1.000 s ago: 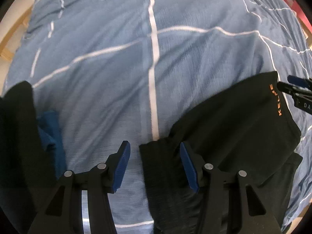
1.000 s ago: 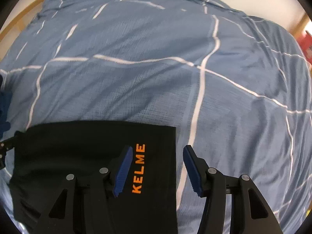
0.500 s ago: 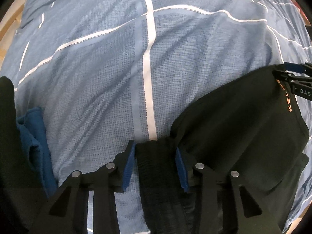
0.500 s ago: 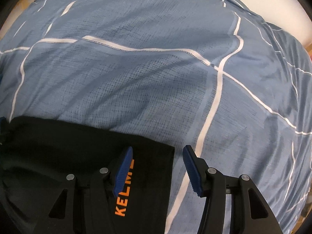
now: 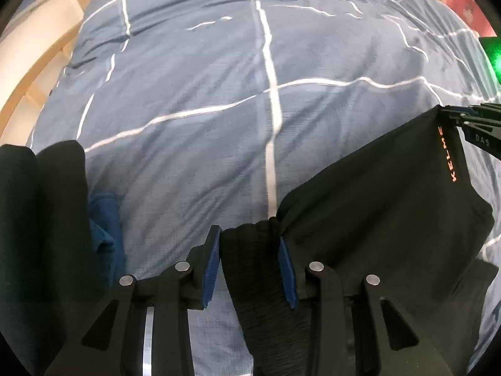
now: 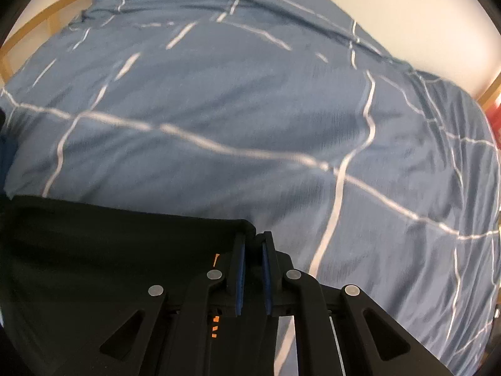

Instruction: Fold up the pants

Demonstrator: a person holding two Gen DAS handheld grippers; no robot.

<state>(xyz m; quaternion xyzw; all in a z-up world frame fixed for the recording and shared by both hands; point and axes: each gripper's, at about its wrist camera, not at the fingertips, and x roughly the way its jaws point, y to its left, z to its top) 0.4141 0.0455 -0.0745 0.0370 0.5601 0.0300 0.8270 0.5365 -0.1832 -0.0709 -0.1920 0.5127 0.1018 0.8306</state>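
- A big bed fills almost all of both views. Its blue cover [image 5: 219,100] has thin white lines that cross like a grid, and it has soft wrinkles.
- A light wooden bed frame [image 5: 37,72] curves along the edge at 9 to 10 o'clock in the left view.
- A pale, plain wall [image 6: 391,9] sits behind the bed at 1 o'clock in the right view.
- Something red [image 5: 469,6] peeks in at 2 o'clock in the left view.
- Soft daylight falls on the bed.

Soft, even daylight; fisheye bending darkens the corners. The bed [image 6: 219,109] beyond the right gripper [image 6: 252,269] smears with motion blur.
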